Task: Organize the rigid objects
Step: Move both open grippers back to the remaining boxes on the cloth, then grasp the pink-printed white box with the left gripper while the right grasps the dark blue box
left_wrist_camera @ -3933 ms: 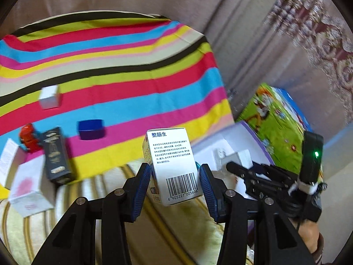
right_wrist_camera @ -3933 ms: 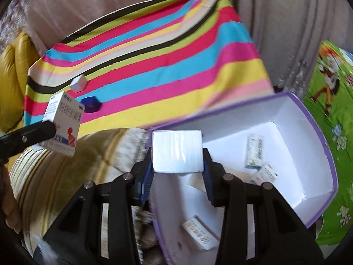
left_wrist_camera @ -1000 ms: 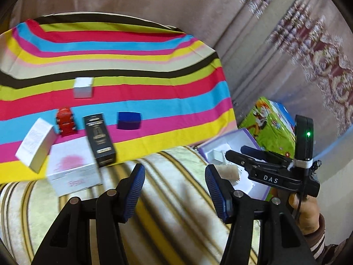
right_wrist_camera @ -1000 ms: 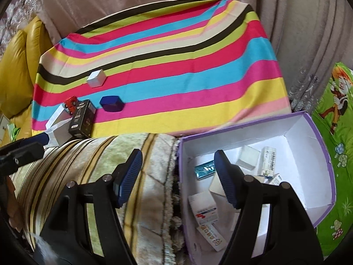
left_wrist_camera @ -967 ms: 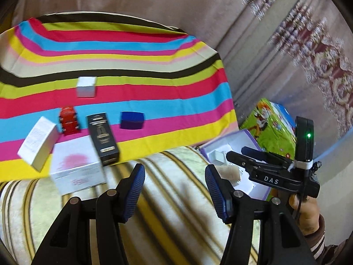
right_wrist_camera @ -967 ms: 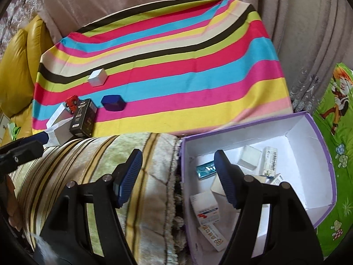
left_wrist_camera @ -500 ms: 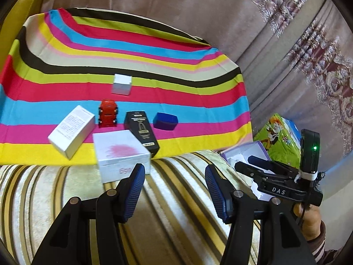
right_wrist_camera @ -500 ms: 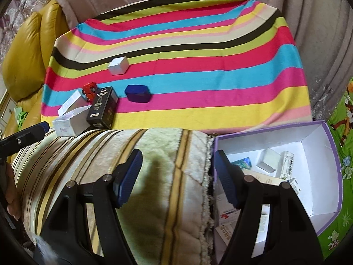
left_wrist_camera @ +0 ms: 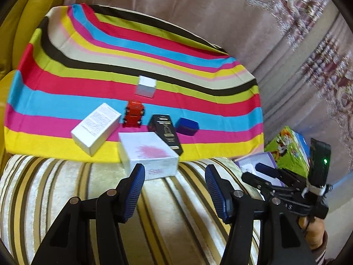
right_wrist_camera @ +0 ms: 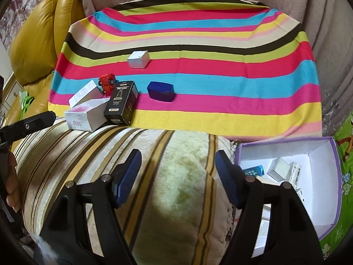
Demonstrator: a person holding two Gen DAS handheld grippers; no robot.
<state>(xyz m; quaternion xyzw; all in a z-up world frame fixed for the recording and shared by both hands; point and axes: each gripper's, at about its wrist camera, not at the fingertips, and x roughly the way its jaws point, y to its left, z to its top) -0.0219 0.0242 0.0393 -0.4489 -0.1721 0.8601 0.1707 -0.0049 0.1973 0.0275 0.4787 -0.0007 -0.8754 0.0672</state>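
On the striped cloth (left_wrist_camera: 88, 84) lie a white box with a pink mark (left_wrist_camera: 150, 154), a white printed box (left_wrist_camera: 96, 129), a red toy car (left_wrist_camera: 133, 116), a black box (left_wrist_camera: 166, 131), a dark blue case (left_wrist_camera: 187, 126) and a small white cube (left_wrist_camera: 146, 86). My left gripper (left_wrist_camera: 174, 178) is open and empty, just short of the pink-marked box. My right gripper (right_wrist_camera: 177, 163) is open and empty over the striped cushion (right_wrist_camera: 154, 176). The same black box (right_wrist_camera: 121, 102) and blue case (right_wrist_camera: 161, 92) lie ahead of it. A purple-edged white bin (right_wrist_camera: 326, 198) with several small boxes stands at its right.
A yellow leather armrest (right_wrist_camera: 35, 44) rises at the left, and a curtain (left_wrist_camera: 286, 44) hangs behind. A green cartoon mat (left_wrist_camera: 289, 148) covers the floor beside the bin. The right gripper (left_wrist_camera: 260, 170) and the hand holding it show at the right edge of the left wrist view.
Both grippers have swung left along the cushion, away from the bin. The cluster of boxes on the cloth now sits nearer the middle of both views. Earlier each gripper held a box; both are empty now.
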